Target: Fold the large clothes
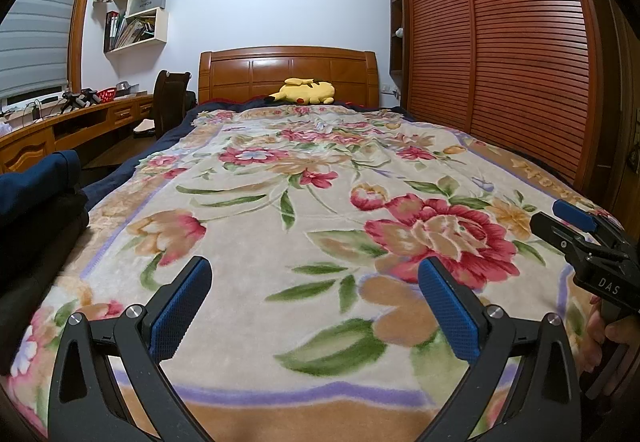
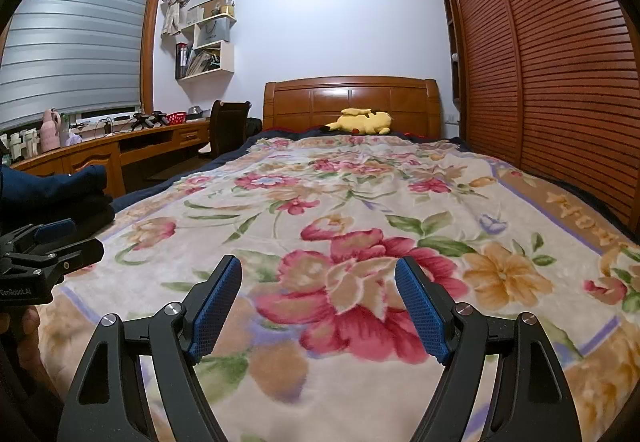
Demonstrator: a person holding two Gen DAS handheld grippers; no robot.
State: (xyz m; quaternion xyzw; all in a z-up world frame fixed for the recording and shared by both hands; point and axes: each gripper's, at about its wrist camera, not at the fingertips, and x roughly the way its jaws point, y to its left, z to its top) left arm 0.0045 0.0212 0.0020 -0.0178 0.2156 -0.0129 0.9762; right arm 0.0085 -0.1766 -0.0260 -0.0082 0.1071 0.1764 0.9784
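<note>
A stack of folded dark clothes, navy on top of black [image 1: 40, 193], sits at the left edge of the bed; it also shows in the right wrist view [image 2: 68, 193]. My left gripper [image 1: 316, 274] is open and empty, held above the floral blanket [image 1: 304, 226] near the foot of the bed. My right gripper [image 2: 318, 270] is open and empty, also above the blanket [image 2: 360, 201]. The right gripper shows at the right edge of the left wrist view [image 1: 576, 226]; the left gripper shows at the left edge of the right wrist view [image 2: 52, 242].
A yellow plush toy [image 1: 304, 91] lies by the wooden headboard [image 1: 288, 73]. A slatted wardrobe [image 1: 500, 41] runs along the right side. A wooden desk [image 1: 72, 121] with a dark chair [image 1: 168, 101] stands left, under wall shelves [image 1: 140, 17].
</note>
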